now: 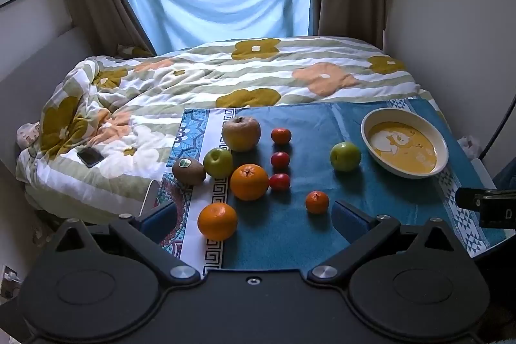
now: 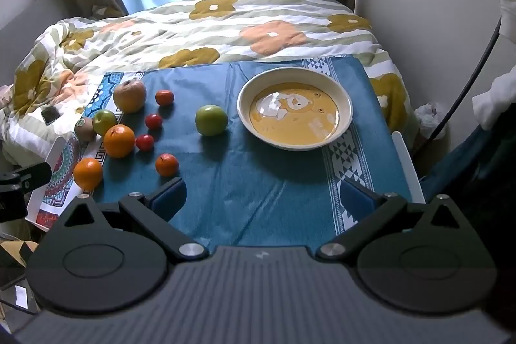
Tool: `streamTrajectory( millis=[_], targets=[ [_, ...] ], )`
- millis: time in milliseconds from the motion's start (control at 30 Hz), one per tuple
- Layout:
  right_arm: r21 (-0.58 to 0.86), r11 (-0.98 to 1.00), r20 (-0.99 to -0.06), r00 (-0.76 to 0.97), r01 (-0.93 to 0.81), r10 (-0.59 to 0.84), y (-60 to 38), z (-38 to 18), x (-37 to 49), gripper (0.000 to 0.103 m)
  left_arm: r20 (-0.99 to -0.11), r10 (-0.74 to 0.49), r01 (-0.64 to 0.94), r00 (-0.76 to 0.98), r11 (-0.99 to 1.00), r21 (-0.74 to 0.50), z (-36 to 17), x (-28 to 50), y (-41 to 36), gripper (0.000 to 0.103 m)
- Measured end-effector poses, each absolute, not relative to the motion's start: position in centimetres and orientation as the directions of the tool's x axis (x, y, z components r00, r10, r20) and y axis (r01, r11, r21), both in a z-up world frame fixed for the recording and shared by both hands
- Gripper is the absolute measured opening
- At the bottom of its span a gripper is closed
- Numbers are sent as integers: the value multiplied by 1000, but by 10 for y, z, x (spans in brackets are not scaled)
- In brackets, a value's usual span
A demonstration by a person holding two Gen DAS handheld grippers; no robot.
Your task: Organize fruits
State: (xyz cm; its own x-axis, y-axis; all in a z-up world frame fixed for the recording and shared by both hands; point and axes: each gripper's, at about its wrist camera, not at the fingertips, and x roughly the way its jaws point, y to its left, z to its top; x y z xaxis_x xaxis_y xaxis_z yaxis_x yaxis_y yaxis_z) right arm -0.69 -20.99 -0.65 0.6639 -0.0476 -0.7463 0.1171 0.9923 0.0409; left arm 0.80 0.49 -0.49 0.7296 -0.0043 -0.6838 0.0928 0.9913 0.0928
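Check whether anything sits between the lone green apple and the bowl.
Nothing visible does. The green apple sits alone just left of the bowl, with only bare blue cloth between them; the other fruit lies farther left.

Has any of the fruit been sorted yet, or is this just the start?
Just the start. Nothing looks done: the bowl holds no fruit. Nothing is in hand: the left gripper and right gripper are open. All the fruit, like the green apple nearest the bowl, lies on the cloth.
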Motion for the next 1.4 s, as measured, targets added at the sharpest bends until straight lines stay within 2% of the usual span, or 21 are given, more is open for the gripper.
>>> streamTrajectory(
  millis=[1400],
  targets=[
    [50, 991, -754, 656, 125, -45, -205, -11, 10, 103, -703, 3, 95, 711, 990, 101, -11, 25, 8, 103]
  ],
)
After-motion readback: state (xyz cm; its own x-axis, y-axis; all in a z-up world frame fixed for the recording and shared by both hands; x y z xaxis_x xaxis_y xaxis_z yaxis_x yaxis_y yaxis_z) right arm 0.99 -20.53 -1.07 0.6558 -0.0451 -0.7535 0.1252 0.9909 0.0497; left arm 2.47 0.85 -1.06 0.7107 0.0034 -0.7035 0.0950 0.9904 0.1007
